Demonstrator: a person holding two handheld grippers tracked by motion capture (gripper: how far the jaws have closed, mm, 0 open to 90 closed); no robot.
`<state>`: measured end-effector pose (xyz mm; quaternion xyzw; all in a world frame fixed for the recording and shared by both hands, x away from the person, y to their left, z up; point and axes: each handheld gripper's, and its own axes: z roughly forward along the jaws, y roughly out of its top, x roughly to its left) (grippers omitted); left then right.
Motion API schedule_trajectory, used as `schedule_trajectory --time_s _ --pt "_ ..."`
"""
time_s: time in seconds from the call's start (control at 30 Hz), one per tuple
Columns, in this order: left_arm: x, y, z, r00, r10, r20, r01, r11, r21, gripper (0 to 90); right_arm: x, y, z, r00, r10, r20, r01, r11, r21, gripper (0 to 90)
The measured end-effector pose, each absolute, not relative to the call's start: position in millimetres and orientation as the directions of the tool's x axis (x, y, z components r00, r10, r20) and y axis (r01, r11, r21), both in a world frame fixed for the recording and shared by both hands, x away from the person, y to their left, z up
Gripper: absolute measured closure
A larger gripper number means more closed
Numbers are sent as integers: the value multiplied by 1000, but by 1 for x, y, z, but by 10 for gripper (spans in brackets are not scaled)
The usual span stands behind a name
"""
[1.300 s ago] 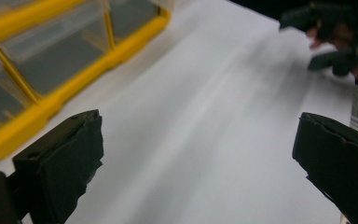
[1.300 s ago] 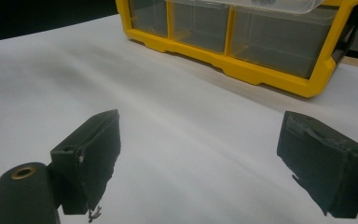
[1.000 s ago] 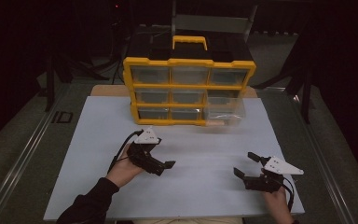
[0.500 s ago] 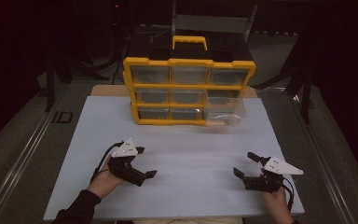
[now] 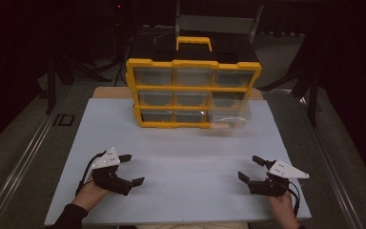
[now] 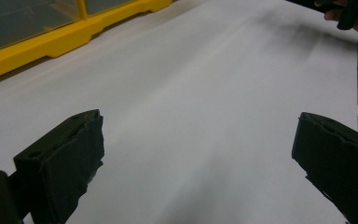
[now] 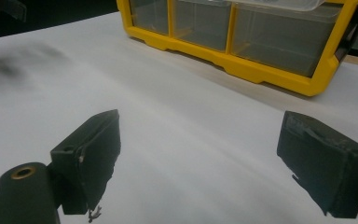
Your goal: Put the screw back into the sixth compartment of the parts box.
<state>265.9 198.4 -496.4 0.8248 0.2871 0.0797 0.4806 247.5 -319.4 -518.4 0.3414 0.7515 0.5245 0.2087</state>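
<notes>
Dark room, black backdrop, metal stands behind the table. High view: white mat [image 5: 186, 157] covers the tabletop, wood edge peeks out at the back. Yellow drawer cabinet [image 5: 193, 90] stands at mat's far edge, centre, 3 rows of clear drawers, black top w/ yellow handle. Bottom-right clear drawer [image 5: 230, 116] is pulled out toward the person. Left gripper [image 5: 132, 169] near front-left of mat, held in left hand [image 5: 91, 193], jaws apart, nothing between them. Right gripper [image 5: 250, 168] near front-right, held in right hand [image 5: 280, 206], jaws spread too, empty. Both well apart from the cabinet; bare mat between, nothing in the way.

Left gripper view: two black jaws wide apart over bare mat, cabinet's yellow base at top left, other hand + gripper at top right corner.

Right gripper view: jaws wide apart, empty, over mat; cabinet's bottom row ahead, pulled-out drawer at upper right. A fingertip shows at top left edge.
</notes>
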Motion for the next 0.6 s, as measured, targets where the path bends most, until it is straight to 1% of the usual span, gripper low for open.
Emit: schedule_trajectory --time_s 0.03,0.27,0.6 --pt "264 203 -499 815 560 -149 398 -354 847 25 247 -319 -518 -680 732 45 296 217 930 133" --pt "260 213 -503 804 577 -143 400 -348 848 25 248 -319 -519 -680 732 45 297 218 930 133" --pt "252 226 -514 788 600 -136 385 -308 870 25 248 -320 -519 -677 734 47 299 216 929 133"
